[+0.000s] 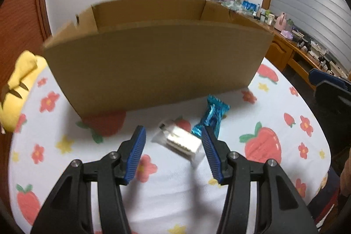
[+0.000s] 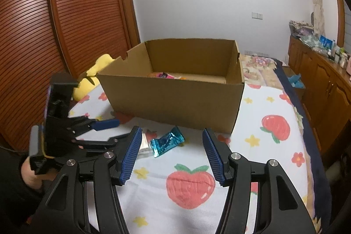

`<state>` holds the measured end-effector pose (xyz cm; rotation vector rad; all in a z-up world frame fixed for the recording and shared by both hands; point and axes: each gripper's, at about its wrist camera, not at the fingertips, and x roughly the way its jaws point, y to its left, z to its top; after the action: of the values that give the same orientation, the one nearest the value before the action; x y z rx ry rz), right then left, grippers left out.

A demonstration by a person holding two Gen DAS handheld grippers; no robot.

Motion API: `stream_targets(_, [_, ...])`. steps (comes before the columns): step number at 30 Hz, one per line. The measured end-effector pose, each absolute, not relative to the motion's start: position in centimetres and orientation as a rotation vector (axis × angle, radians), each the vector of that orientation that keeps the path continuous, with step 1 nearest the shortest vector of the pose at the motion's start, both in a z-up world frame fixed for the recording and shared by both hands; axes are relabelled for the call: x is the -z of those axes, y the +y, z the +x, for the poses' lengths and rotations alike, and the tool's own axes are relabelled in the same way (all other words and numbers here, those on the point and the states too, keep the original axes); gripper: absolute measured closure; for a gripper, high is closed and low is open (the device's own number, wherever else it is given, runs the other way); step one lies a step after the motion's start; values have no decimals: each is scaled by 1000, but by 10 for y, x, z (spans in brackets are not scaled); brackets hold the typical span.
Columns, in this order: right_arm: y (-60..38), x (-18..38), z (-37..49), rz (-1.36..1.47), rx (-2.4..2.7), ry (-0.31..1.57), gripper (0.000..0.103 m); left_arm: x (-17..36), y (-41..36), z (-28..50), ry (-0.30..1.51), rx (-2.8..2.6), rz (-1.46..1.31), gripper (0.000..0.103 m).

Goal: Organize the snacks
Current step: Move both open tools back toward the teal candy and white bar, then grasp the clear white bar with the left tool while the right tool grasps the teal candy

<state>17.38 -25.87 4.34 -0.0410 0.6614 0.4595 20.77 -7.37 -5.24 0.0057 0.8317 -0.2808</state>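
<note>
A clear-wrapped pale snack [image 1: 181,142] lies on the strawberry-print sheet [image 1: 171,194], between and just beyond the blue pads of my left gripper [image 1: 173,137], which is open and not touching it. A shiny blue snack packet [image 1: 214,116] rests just past it, near the right pad. An open cardboard box [image 1: 153,58] stands behind both. In the right wrist view my right gripper [image 2: 171,137] is open above the sheet, with the blue packet [image 2: 167,142] lying ahead between its fingers. The left gripper [image 2: 105,131] reaches in from the left. Pink and orange packets [image 2: 163,75] lie inside the box [image 2: 175,98].
A yellow plush toy [image 1: 19,84] lies left of the box by a slatted wooden door [image 2: 65,25]. A wooden cabinet [image 2: 318,80] with clutter on top runs along the right wall. A person's hand [image 2: 28,174] holds the left gripper.
</note>
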Motion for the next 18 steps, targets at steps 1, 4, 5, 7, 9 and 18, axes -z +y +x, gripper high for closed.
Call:
stream_targets(1, [-258,-42,174,-41,-461,666,44,56,-75,210,847,284,0,50])
stream_targets(4, [-258,-38,173,-46,-462,671,44,67,-78,216,888,299,-29,50])
stream_targets(5, [-258,-38,172,-49,-463,672,44,70,-78,219,899,301,-39,50])
stream_targets(7, [-258,-37,172,-51,-462,675,44,73,-79,224,914,299,-55,50])
stream_targets(9, [-258,-36,173,-49,-463,679,44,77,-78,231,926,298,-67,50])
stream_targets(18, [-251,-26,177,-62,-470,704,44,80,-93,236,918,289,0,50])
